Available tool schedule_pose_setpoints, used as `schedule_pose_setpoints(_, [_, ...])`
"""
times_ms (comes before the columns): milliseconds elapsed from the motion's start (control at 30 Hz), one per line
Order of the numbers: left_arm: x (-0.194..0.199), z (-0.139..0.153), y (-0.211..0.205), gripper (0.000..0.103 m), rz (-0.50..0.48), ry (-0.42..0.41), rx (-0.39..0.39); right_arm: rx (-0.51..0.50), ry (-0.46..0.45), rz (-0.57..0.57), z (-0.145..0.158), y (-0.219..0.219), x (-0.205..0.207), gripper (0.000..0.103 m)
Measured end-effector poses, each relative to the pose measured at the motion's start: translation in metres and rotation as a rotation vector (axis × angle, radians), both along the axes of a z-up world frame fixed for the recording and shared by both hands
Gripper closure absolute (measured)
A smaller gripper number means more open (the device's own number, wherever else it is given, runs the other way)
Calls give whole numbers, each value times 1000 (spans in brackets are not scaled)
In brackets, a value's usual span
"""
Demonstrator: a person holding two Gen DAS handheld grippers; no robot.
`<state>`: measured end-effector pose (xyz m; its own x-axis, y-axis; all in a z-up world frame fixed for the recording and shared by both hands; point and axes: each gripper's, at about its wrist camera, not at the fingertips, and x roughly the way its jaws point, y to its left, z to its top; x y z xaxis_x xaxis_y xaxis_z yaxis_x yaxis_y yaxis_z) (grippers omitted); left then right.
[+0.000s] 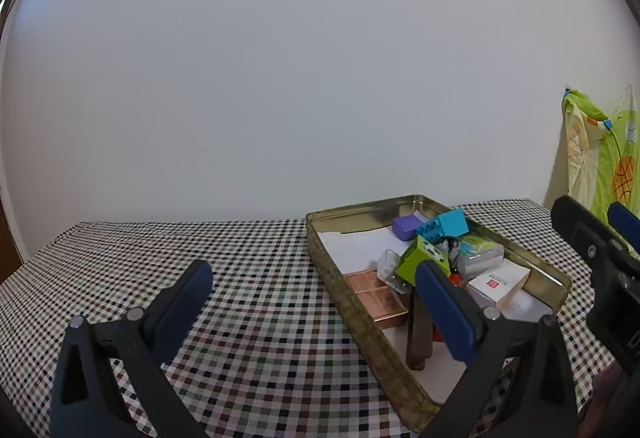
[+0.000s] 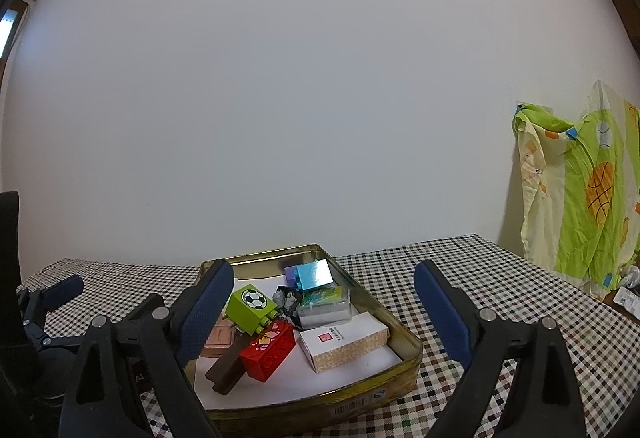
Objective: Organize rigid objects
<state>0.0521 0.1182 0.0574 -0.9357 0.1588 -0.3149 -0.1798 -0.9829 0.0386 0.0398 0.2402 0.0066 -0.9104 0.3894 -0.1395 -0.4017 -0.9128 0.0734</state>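
Note:
A gold tin tray (image 2: 412,354) on the checked table holds a green football brick (image 2: 250,306), a red brick (image 2: 270,350), a white box (image 2: 344,342), a clear box (image 2: 326,304), a cyan brick (image 2: 316,274), a purple block (image 2: 291,274), a dark brown block (image 2: 226,370) and a copper piece (image 2: 218,338). My right gripper (image 2: 323,274) is open at the tin's near end, with nothing between its pads. My left gripper (image 1: 314,270) is open astride the tin's left wall (image 1: 360,314); its right finger hides part of the green brick (image 1: 420,258).
Checked tablecloth (image 1: 240,278) stretches left of the tin. A plain white wall stands behind the table. Green patterned cloth (image 2: 580,198) hangs at the far right. The right gripper's fingers (image 1: 622,222) show at the right edge of the left wrist view.

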Motion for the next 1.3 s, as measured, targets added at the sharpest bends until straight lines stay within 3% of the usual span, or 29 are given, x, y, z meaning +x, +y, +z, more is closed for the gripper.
schedule_pose_setpoints(933, [-2,-2,2,0,-9,-34,-4,0,-16,-18,-4,-5,-4,5])
schedule_pose_setpoints(1300, [-6,-4,1,0,-24,-65,-5,-62,-58,-53,-8,14,-9,5])
